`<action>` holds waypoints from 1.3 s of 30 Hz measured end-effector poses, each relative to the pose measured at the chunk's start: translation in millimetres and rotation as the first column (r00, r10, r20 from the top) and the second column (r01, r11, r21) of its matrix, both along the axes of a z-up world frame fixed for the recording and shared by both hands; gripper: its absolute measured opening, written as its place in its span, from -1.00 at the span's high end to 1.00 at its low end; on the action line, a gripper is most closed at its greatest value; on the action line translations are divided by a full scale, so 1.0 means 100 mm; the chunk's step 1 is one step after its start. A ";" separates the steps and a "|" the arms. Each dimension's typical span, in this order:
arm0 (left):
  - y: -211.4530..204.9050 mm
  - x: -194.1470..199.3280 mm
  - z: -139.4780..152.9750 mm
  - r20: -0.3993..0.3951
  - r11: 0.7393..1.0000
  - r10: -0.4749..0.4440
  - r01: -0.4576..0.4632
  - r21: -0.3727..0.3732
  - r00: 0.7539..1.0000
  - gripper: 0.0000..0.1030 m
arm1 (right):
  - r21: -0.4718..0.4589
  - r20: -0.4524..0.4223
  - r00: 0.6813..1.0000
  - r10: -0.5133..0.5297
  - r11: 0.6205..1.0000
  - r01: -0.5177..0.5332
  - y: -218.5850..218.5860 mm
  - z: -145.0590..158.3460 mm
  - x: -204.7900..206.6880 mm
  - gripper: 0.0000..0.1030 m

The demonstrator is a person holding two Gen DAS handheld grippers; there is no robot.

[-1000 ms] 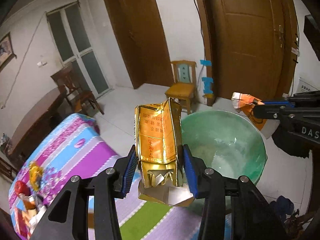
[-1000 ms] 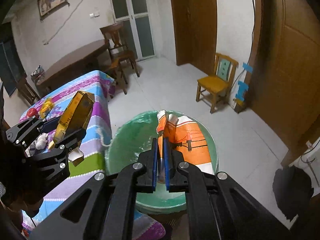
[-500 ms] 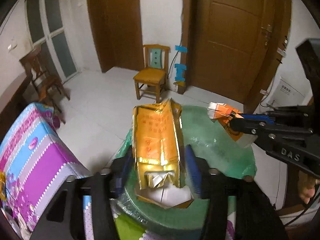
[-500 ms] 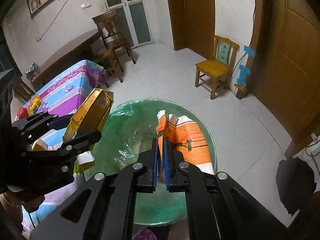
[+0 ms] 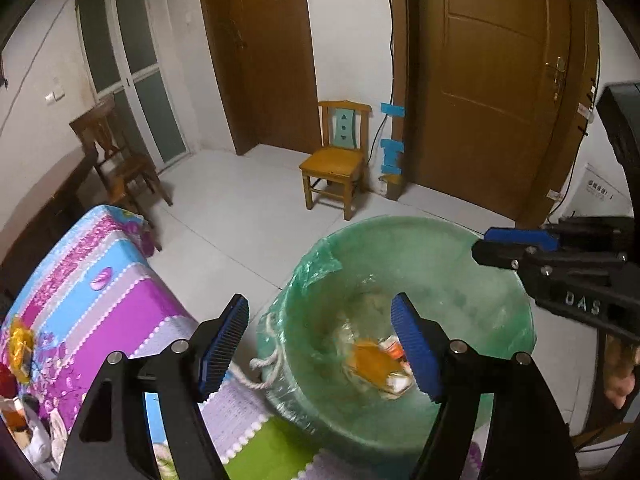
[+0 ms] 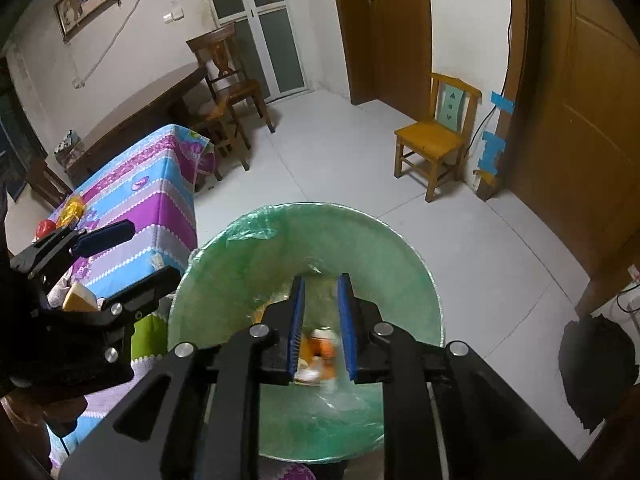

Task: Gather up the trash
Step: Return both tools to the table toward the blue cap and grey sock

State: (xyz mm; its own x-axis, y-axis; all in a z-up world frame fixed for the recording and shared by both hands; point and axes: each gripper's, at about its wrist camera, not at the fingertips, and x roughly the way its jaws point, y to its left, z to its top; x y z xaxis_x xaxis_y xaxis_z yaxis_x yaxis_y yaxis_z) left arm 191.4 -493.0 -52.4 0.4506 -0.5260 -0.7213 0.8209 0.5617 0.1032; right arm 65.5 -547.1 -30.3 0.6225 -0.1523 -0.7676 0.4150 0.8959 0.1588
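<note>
Gold carton (image 5: 374,362) and orange wrapper (image 6: 320,350) now dropped into green-lined bin (image 5: 500,240), left gripper (image 5: 320,344) jaws spread wide and empty, right gripper (image 6: 322,328) parted above bin centre, striped table (image 5: 120,280) edge touching bin rim.

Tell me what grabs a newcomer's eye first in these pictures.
The big green-lined bin fills the lower middle of both views, with orange and gold trash lying at its bottom. Both tools hang open over it: the left tool wide apart, the right tool narrower. To the left lies a bright striped purple and blue cloth, and a small yellow chair stands by the far wall.
</note>
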 end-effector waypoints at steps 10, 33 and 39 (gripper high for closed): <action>0.78 -0.39 0.09 0.096 0.991 0.125 -0.120 -0.055 0.988 -0.55 | -0.227 0.267 0.964 -0.010 0.971 0.073 0.81 0.35 -0.53 0.69; 5.18 -0.73 0.31 0.063 0.848 0.523 -0.510 -0.145 0.850 -0.67 | -0.183 0.260 0.750 0.608 0.794 -0.580 3.75 0.05 -0.18 0.30; 5.62 -0.36 0.04 -0.014 0.912 0.402 -0.402 -0.087 0.915 -0.67 | -0.050 0.145 0.635 0.758 0.647 -0.761 4.47 -0.17 0.08 0.30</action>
